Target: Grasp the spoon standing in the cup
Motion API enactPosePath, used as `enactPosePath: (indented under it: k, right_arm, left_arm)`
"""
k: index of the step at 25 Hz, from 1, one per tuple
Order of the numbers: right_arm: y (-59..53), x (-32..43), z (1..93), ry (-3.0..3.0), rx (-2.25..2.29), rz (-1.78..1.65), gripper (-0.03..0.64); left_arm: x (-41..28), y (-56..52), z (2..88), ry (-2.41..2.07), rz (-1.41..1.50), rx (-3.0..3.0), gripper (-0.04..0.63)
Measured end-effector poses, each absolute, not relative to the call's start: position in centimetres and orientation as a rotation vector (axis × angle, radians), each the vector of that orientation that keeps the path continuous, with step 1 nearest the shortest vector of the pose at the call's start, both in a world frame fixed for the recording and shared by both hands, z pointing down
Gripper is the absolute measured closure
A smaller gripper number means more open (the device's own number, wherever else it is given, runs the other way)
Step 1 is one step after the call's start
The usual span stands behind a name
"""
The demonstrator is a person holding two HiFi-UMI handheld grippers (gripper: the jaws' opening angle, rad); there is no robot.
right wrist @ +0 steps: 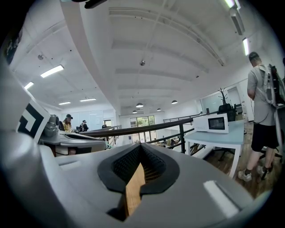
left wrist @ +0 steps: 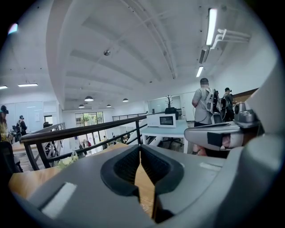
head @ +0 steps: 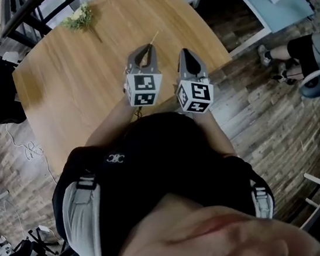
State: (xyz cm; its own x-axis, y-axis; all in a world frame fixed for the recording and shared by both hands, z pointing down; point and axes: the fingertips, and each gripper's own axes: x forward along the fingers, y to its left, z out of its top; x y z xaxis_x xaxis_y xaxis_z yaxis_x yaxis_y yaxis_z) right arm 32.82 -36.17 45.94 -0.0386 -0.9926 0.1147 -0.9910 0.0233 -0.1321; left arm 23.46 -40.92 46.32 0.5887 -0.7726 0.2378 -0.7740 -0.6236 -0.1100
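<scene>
Broad light wooden table (head: 72,89) fills the head view, with 2 grippers hanging side by side over its near edge. Grey left gripper (left wrist: 140,150): jaws pressed together at the tips, nothing between them. Grey right gripper (right wrist: 140,149): same story, closed and empty. A small pale-yellow flower bunch (head: 80,16) lies at the far edge. Spoon and cup: in no view.
</scene>
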Motion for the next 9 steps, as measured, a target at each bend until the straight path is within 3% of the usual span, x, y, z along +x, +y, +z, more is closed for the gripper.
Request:
enactPosePath:
  k: [9]
  right_arm:
    - [-35.56,32.93,46.08,2.239,-2.177,-0.288,0.618]
  left_arm:
    - [23.76,-40.16,46.84,-1.340,0.415,2.791,0.578]
